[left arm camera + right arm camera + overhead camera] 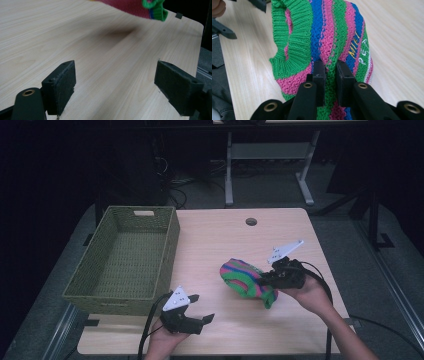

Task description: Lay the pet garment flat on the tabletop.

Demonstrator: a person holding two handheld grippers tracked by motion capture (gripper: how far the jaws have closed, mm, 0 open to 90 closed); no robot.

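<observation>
the striped knit garment (329,37), in green, pink and blue bands, is pinched between the jaws of the right gripper (331,75), which are clamped on a fold of it; the rest of the cloth hangs ahead of the jaws over the table (225,240). the left gripper (196,309) sits well apart from the garment, its jaws wide apart with nothing between them. a woven basket (95,285) stands just beyond the left gripper.

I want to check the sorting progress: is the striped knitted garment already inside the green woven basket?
No, the striped knitted garment is over the table, clamped by the right gripper, apart from the green woven basket.
</observation>
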